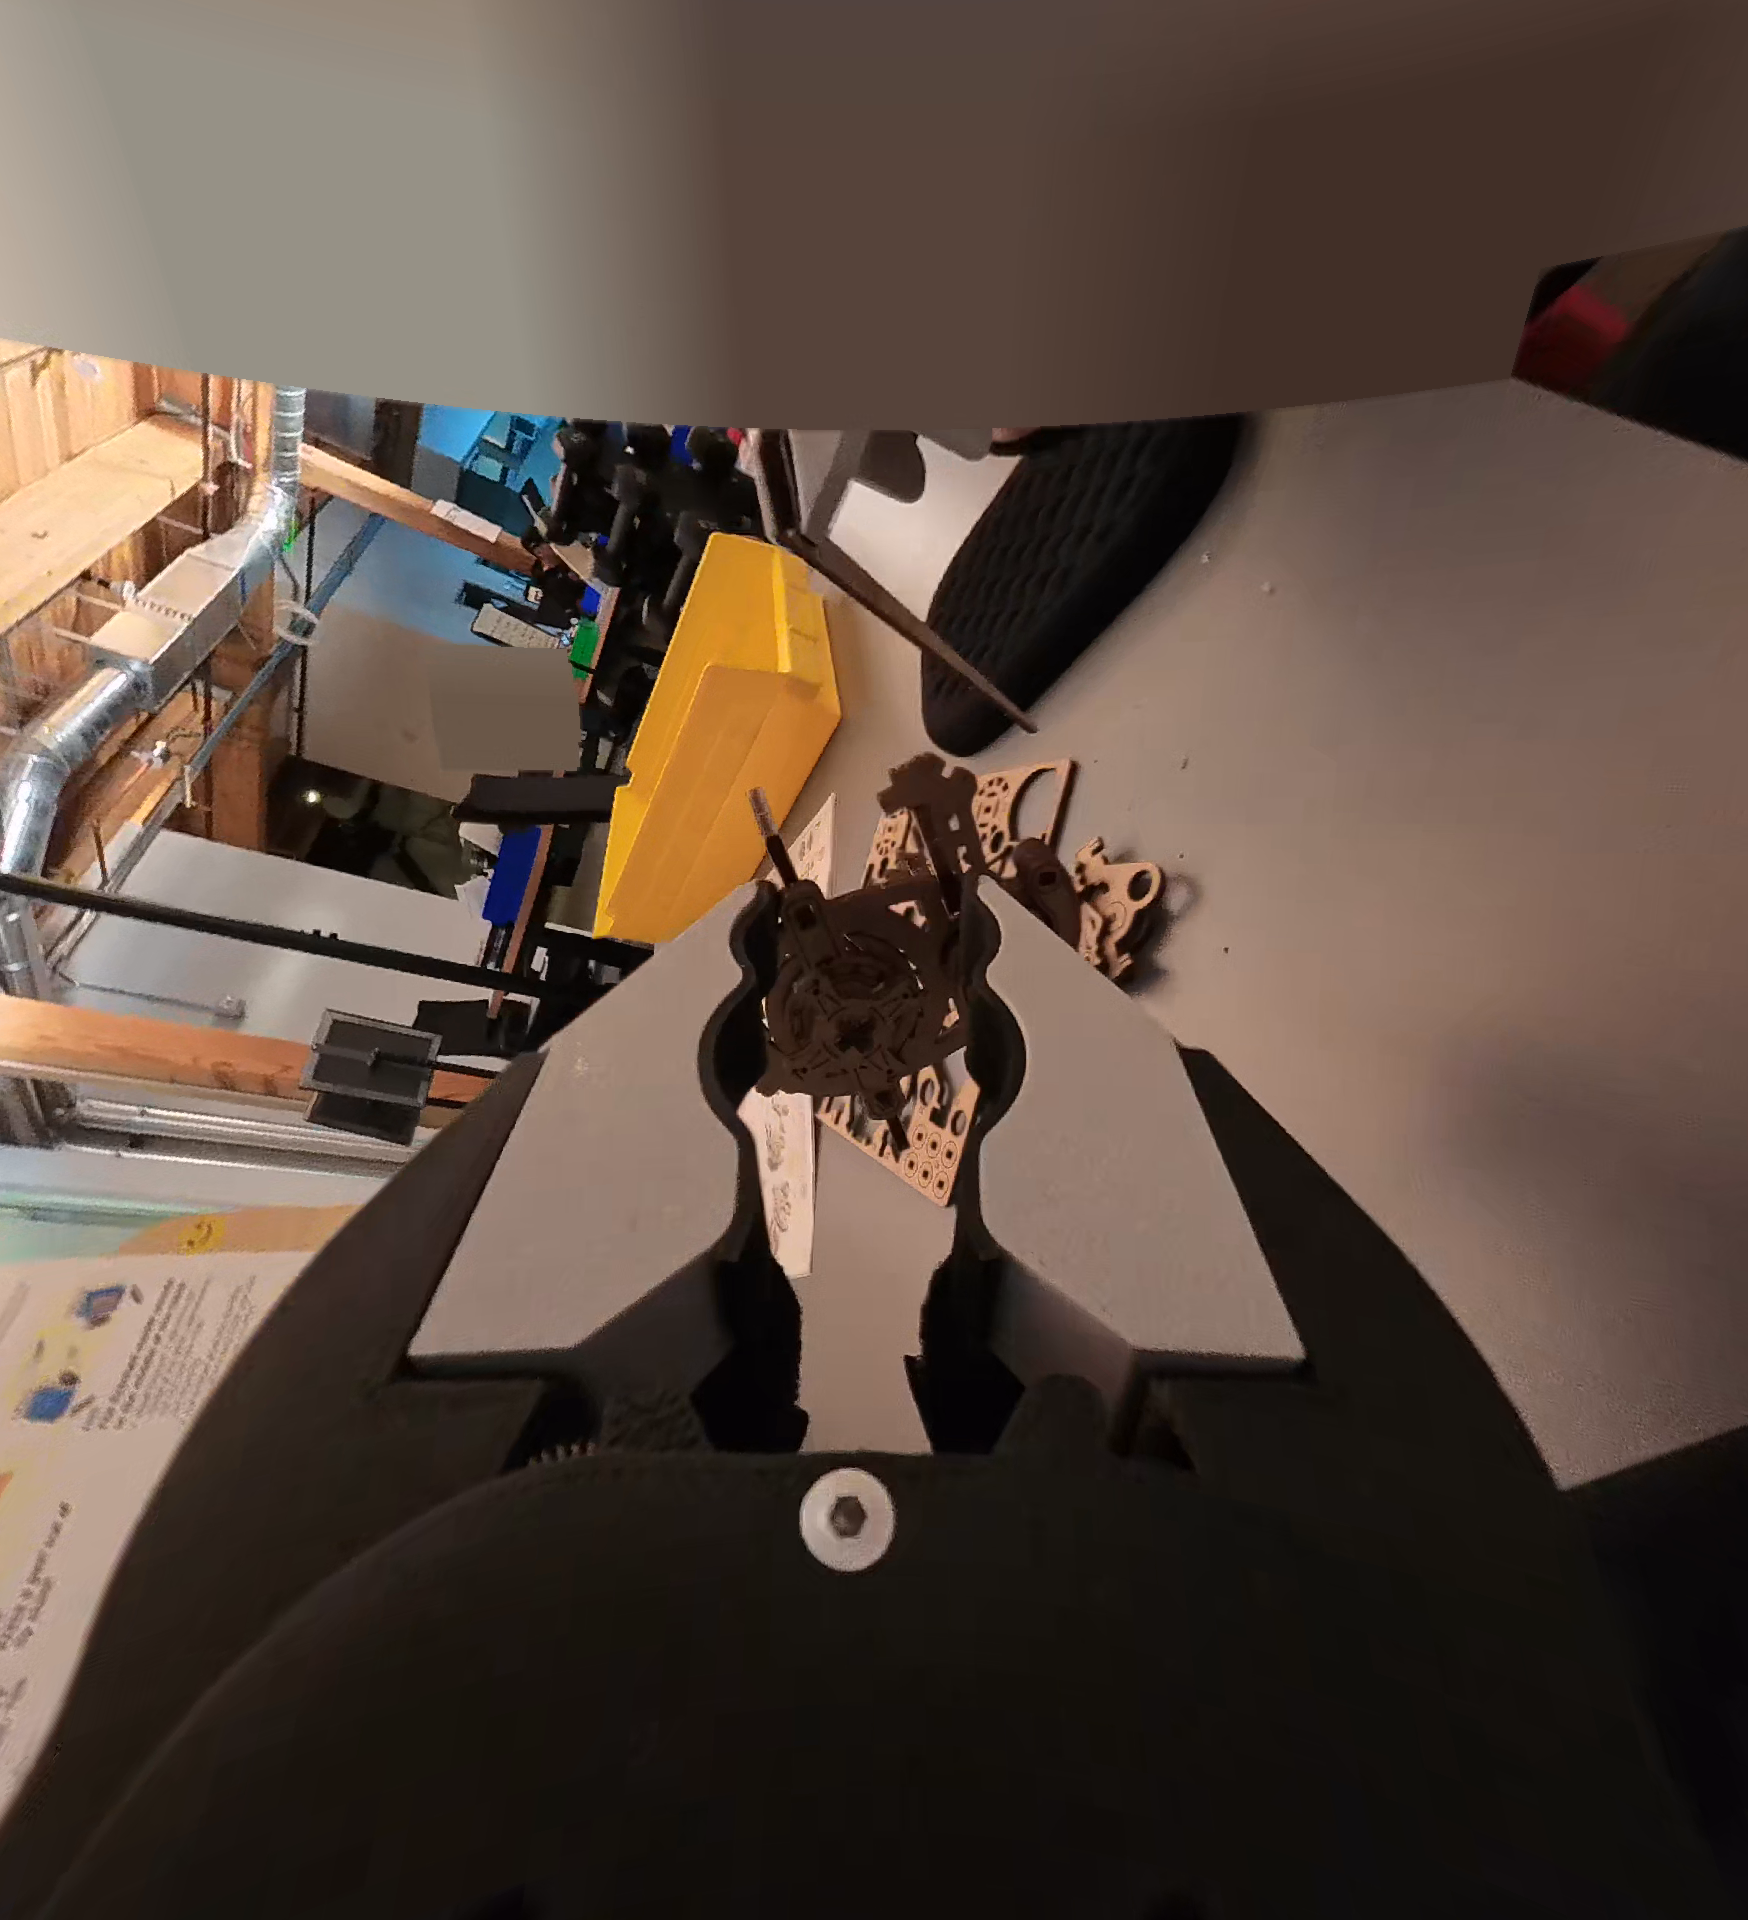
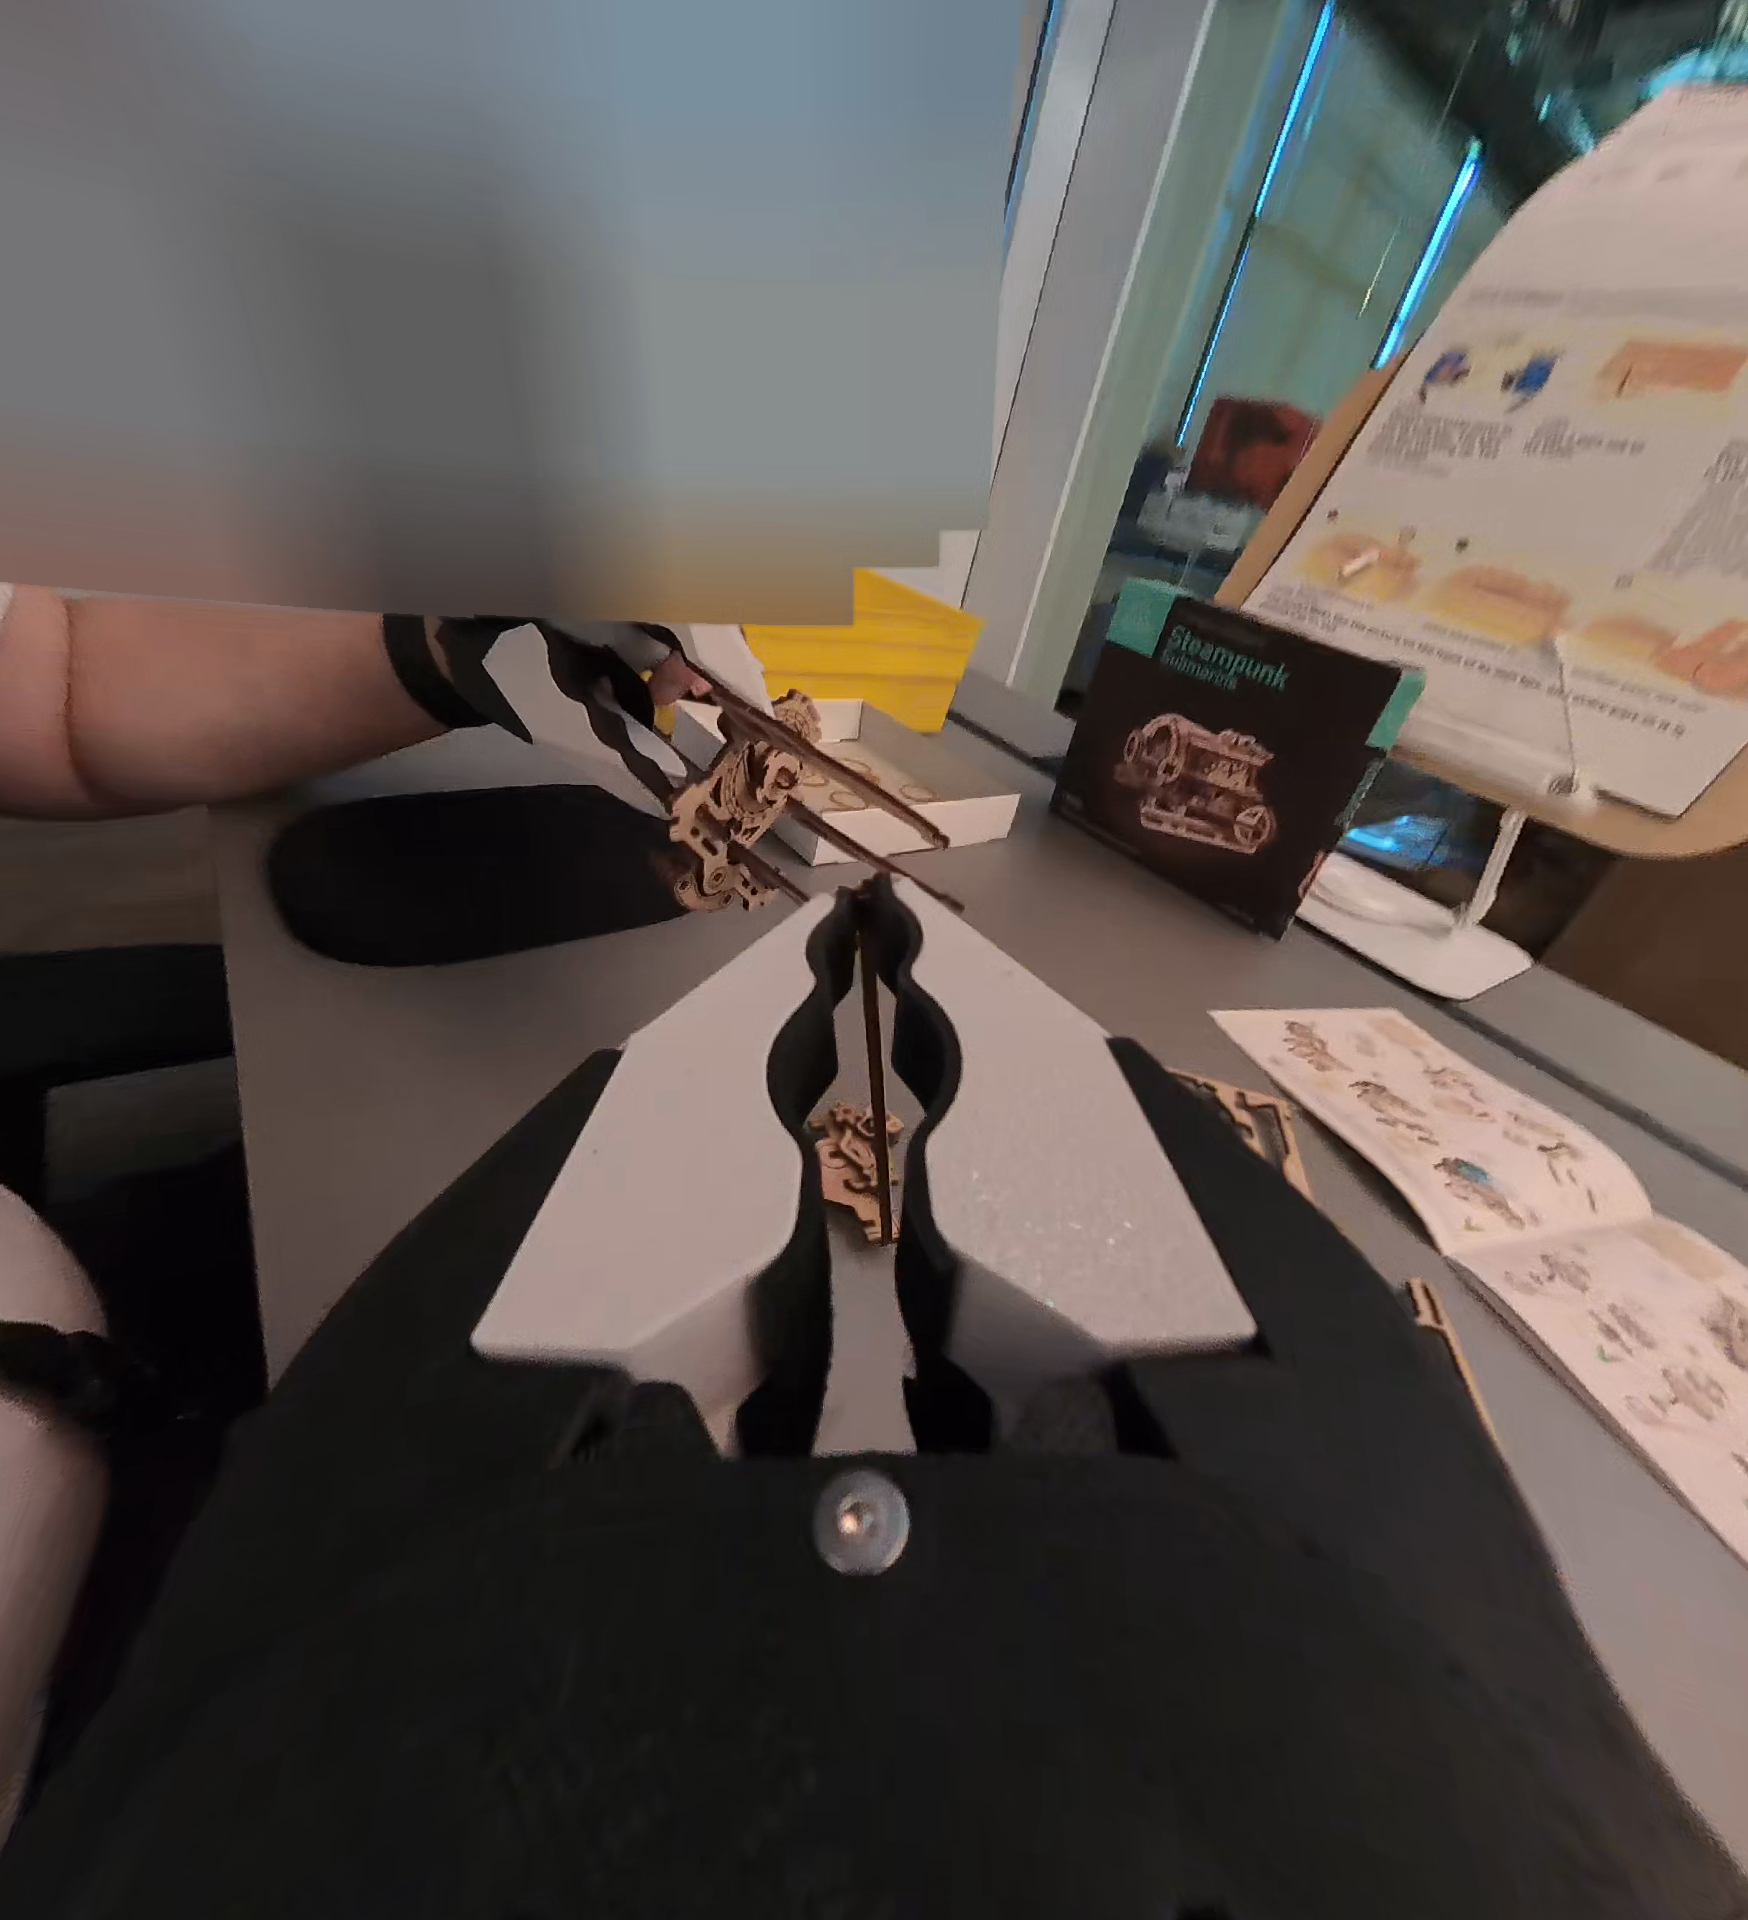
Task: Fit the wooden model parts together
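My left gripper (image 1: 875,925) is shut on a dark wooden model assembly (image 1: 854,1003) with thin rods sticking out of it, held above the grey table (image 1: 1421,831). In the right wrist view the left gripper (image 2: 662,774) holds that assembly (image 2: 735,810) at the upper left, rods pointing right. My right gripper (image 2: 870,914) is shut on a thin dark wooden piece (image 2: 875,1039), seen edge on, its tip just right of and below the assembly's rods. A loose wooden part (image 2: 849,1164) lies on the table under the right gripper.
Cut-out wooden sheets (image 1: 1015,831) and loose parts (image 1: 1119,914) lie on the table. A yellow bin (image 1: 735,717), a black pad (image 2: 475,873), a white tray (image 2: 911,810), the dark kit box (image 2: 1223,758), an open booklet (image 2: 1472,1164) and an instruction board (image 2: 1576,416) surround the work area. About 10 centimetres separates my left fingertips from my right.
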